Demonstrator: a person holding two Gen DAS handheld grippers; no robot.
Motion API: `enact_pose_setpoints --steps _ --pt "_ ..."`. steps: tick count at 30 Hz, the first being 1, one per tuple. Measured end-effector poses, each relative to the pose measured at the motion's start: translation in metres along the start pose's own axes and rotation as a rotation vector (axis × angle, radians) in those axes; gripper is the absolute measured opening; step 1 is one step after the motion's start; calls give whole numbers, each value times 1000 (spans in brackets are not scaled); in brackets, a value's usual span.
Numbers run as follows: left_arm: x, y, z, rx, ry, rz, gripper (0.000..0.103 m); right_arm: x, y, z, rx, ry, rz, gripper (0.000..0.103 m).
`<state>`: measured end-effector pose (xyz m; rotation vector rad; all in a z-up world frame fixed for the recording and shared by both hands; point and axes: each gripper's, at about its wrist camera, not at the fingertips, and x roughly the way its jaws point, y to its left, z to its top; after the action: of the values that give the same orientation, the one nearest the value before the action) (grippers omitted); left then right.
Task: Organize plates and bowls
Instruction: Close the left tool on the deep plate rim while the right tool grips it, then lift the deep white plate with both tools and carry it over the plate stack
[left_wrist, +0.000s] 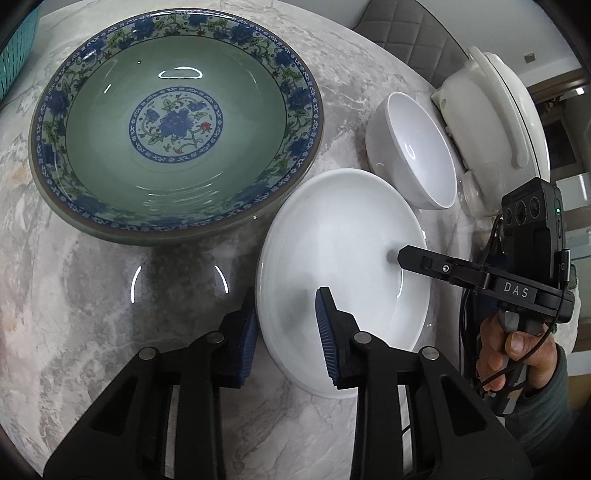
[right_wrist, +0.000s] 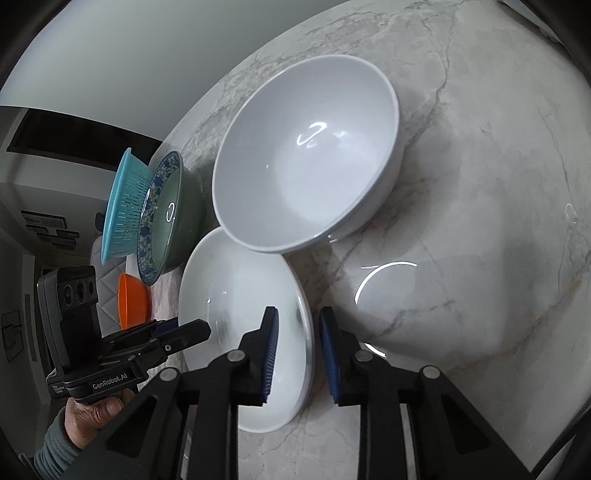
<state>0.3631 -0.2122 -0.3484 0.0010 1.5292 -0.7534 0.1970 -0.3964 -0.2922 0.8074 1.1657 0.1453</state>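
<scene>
Got both tools straddling the white plate's (left_wrist: 343, 258) rim, lower middle of frame on the marble desk (left_wrist: 92, 314): left tool (left_wrist: 286, 332) and right tool (right_wrist: 297, 354) not clamped yet, so I can lift it evenly

In our left hand-held gripper (left_wrist: 288, 328) we have the near rim of the white plate (left_wrist: 332, 236) between the two blue pads, which stand one outside and one inside the rim, but we cannot tell if they press it. Our right hand-held gripper (left_wrist: 400, 254) reaches the far side of this plate. On the marble surface (left_wrist: 74, 314) stand also a green bowl with blue flowers (left_wrist: 177, 122), a small white bowl (left_wrist: 413, 147) and a white lidded pot (left_wrist: 491, 125).
</scene>
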Motion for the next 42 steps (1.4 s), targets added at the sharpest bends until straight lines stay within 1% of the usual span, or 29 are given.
enact_pose_setpoints --steps 2,4,5,7,8,10,16,32,42 --pt "0 3 1 -4 3 -6 27 0 -1 0 7 3 4 23" --pt "-1 5 0 -10 4 -1 22 0 -2 0 11 7 8 23" --pt "-2 6 1 -16 4 4 20 1 -2 1 11 10 7 21" --pt "-2 10 1 -32 6 12 11 2 -2 2 9 15 -1 17" --pt "-3 13 1 -38 8 17 9 2 -2 2 11 17 -9 12" --pt "-4 16 1 -44 11 18 6 2 -4 2 17 18 -13 9" --pt "-4 18 3 -43 9 30 6 2 -1 2 -3 16 -34 8" --pt "-3 7 1 -34 17 43 6 -1 -3 -1 12 13 -38 8" --pt "-22 -6 -9 -27 -5 32 6 -15 6 -8 5 -5 -39 8"
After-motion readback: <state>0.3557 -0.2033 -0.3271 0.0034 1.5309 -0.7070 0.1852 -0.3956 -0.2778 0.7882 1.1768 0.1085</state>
